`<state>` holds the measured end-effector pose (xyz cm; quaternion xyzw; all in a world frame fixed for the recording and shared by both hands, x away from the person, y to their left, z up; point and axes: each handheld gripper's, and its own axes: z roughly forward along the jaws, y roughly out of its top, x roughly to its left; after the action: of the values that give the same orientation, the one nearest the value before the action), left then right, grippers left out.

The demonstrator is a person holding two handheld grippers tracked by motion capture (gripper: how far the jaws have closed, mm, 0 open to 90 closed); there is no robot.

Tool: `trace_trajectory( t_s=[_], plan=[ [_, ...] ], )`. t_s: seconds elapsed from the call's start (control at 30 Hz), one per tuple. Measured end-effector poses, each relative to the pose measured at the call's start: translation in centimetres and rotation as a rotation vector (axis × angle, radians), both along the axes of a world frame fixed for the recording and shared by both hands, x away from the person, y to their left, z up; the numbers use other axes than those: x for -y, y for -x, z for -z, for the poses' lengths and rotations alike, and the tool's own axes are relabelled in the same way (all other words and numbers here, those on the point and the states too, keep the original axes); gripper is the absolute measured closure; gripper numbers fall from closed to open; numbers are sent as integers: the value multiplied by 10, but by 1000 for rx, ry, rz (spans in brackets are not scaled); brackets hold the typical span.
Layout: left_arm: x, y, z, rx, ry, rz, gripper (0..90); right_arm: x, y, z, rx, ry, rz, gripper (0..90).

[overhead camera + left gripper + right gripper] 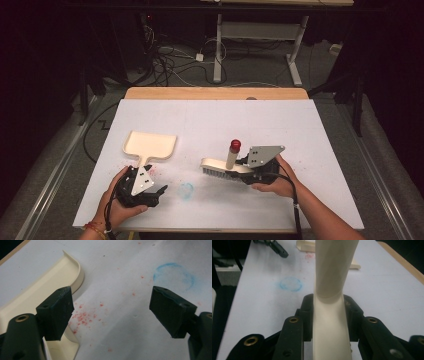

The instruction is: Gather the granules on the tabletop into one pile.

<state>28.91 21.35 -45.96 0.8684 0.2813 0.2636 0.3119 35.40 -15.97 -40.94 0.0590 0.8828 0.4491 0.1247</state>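
A cream dustpan (pixel 148 144) lies flat on the white table, left of centre, with its short handle toward me; its curved rim (pixel 75 267) runs along the left of the left gripper view. My left gripper (pixel 159 192) rests by that handle, jaws wide open over scattered red crumbs (pixel 83 317) with nothing between them. My right gripper (pixel 245 172) is shut on the cream brush (pixel 225 167). The brush sits bristles down, and its red-capped handle (pixel 233 152) stands up. In the right gripper view the brush's back (pixel 329 325) is clamped between both pads.
A blue chalk ring (pixel 186 190) marks the table between the two grippers. The white table (pixel 215 120) has a wooden strip at its far edge. Beyond it, on the floor, are cables and a desk frame (pixel 260 45). Faint red specks dot the surface.
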Motion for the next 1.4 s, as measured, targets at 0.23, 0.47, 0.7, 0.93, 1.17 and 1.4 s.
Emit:
trace_trajectory(
  t_s=[0.23, 0.47, 0.7, 0.93, 1.17, 1.4],
  plan=[
    [0, 0, 0, 6, 1, -5, 188, 20, 9, -16, -23, -41, 230, 674],
    [1, 1, -1, 8, 3, -4, 188, 28, 6, -6, -45, -25, 551, 673],
    [2, 2, -1, 8, -1, 3, 188, 12, 5, 10, -78, 16, 711, 674],
    [4, 2, -1, 4, -4, 9, 188, -22, 15, 15, -51, 30, 700, 673],
    [4, 2, -1, 2, -2, 12, 188, -41, 14, 16, -11, 34, 698, 674],
    [6, 1, 0, -2, -9, 14, 188, -40, 8, 15, -32, -3, 724, 674]
  ],
)
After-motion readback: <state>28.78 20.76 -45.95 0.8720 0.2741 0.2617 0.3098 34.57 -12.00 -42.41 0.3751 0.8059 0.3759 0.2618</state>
